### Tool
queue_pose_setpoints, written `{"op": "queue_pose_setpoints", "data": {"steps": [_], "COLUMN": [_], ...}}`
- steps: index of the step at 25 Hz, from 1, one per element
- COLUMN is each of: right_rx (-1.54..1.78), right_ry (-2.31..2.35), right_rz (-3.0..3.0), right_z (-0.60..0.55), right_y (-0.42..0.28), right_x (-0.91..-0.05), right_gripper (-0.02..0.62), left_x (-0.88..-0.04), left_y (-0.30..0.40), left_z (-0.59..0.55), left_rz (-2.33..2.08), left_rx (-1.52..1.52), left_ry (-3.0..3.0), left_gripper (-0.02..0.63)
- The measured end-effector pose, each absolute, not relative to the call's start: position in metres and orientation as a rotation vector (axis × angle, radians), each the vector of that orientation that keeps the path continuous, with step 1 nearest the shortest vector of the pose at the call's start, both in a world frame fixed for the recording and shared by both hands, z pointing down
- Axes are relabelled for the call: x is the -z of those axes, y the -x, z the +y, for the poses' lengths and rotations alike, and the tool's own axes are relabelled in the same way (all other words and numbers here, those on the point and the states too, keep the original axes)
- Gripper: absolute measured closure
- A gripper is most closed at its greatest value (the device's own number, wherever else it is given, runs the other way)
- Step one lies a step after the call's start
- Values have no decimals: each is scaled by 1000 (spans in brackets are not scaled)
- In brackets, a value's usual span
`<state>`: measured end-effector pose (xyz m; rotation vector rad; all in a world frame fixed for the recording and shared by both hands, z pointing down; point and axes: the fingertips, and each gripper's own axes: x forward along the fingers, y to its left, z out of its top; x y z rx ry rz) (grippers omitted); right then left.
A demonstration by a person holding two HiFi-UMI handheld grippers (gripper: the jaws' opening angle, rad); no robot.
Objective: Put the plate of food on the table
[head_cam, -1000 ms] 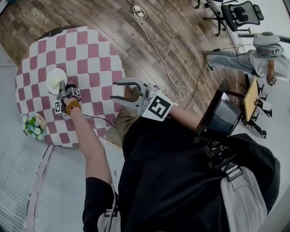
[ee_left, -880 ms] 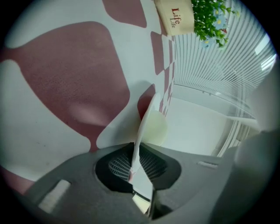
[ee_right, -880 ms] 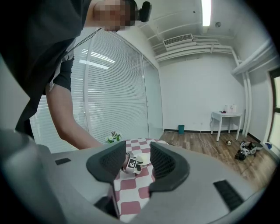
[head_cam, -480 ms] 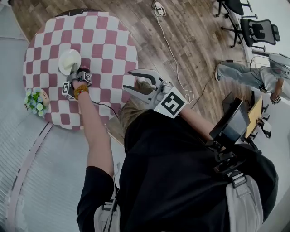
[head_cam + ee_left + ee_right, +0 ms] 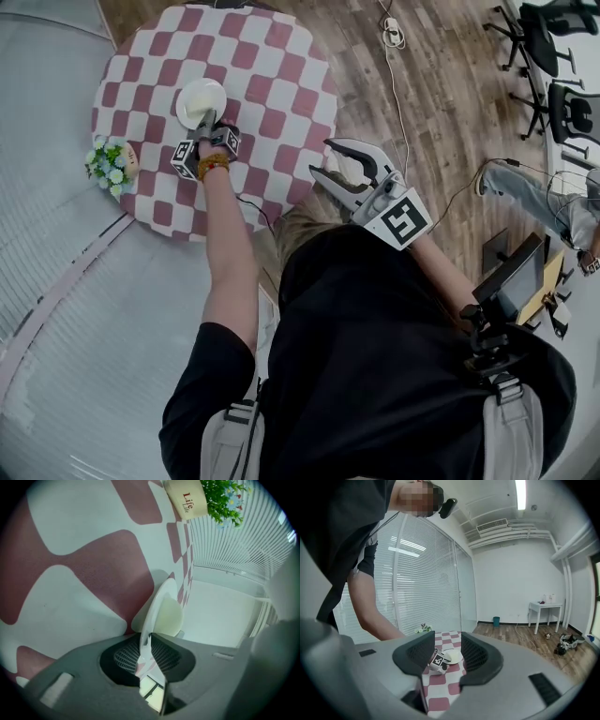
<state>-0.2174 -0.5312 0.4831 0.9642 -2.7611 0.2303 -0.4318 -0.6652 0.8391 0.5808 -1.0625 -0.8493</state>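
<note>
A white plate (image 5: 200, 101) with a pale cream piece of food lies on the round table (image 5: 272, 84), which has a pink-and-white checked cloth. My left gripper (image 5: 208, 125) is shut on the plate's near rim. In the left gripper view the plate (image 5: 161, 611) stands edge-on between the jaws of the left gripper (image 5: 147, 641), low over the cloth (image 5: 84, 573). My right gripper (image 5: 323, 159) hangs open and empty off the table's right edge. The right gripper view looks between the open right gripper (image 5: 447, 656) at the plate (image 5: 453, 656) and the left gripper (image 5: 437, 661).
A cream pot of small flowers (image 5: 111, 159) stands at the table's left edge, close to the plate (image 5: 187, 498). A slatted wall runs along the left. A cable (image 5: 403, 84) lies on the wood floor, and office chairs (image 5: 553, 56) stand at the far right.
The head view has shifted, so the table now sits higher and further right. My left gripper stays shut on the plate at the same spot on the cloth. The right gripper stays open.
</note>
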Motion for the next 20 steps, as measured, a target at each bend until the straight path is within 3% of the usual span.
{"op": "queue_pose_setpoints", "data": {"steps": [6,20], "right_rx": [-229,-161], "right_ry": [-955,-866], "right_rz": [-2771,-2903], "right_z": [-530,-535], "right_y": [211,204], "right_x": [-479,-455], "right_gripper": [416,416], "left_x": [-837,-820], "left_y": [425,401], "left_z": [-654,-589], "left_rz": [-1082,-1113], "left_rx": [776,747], "left_ry": [-576,-556], "left_gripper": [505,502]}}
